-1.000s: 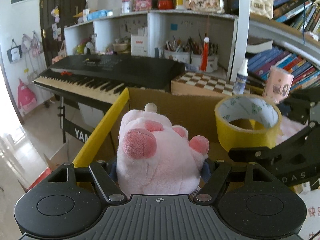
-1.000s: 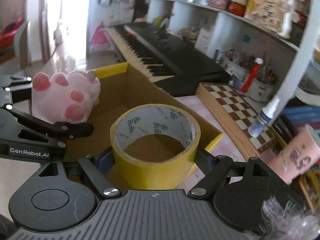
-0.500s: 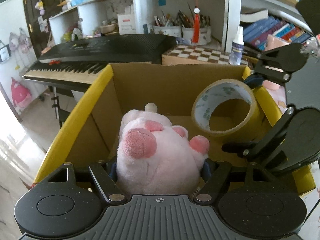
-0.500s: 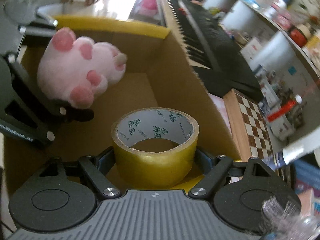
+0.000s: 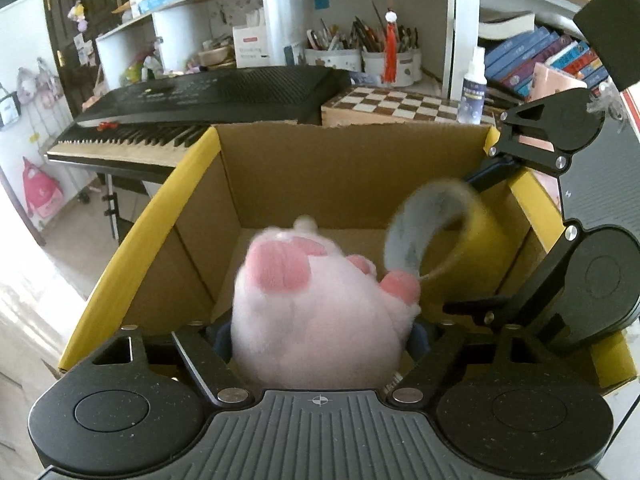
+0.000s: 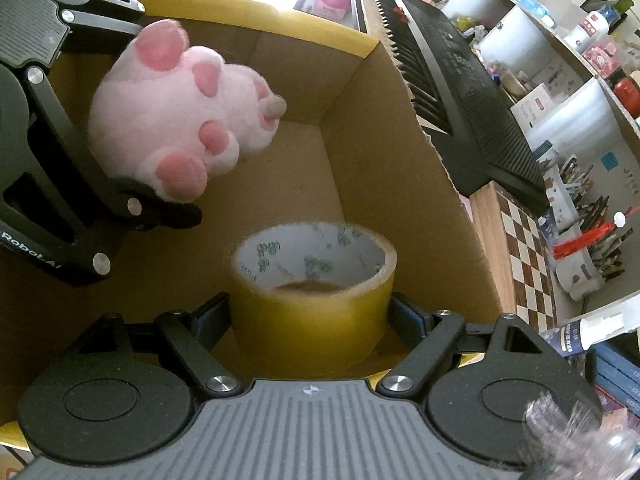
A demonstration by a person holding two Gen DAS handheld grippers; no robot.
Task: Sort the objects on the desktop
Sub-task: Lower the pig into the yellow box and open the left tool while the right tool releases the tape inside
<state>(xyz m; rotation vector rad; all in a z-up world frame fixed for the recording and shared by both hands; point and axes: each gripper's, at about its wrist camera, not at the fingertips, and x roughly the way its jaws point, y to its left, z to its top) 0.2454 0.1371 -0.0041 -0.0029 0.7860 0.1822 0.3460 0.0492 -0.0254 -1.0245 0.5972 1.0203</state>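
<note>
Blurring pink plush paw (image 5: 320,312), yellow tape roll (image 6: 312,292)

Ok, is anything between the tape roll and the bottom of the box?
Nothing visible. The cardboard box floor showing around the tape roll is bare, and the pink plush is off to one side, apart from it.
</note>
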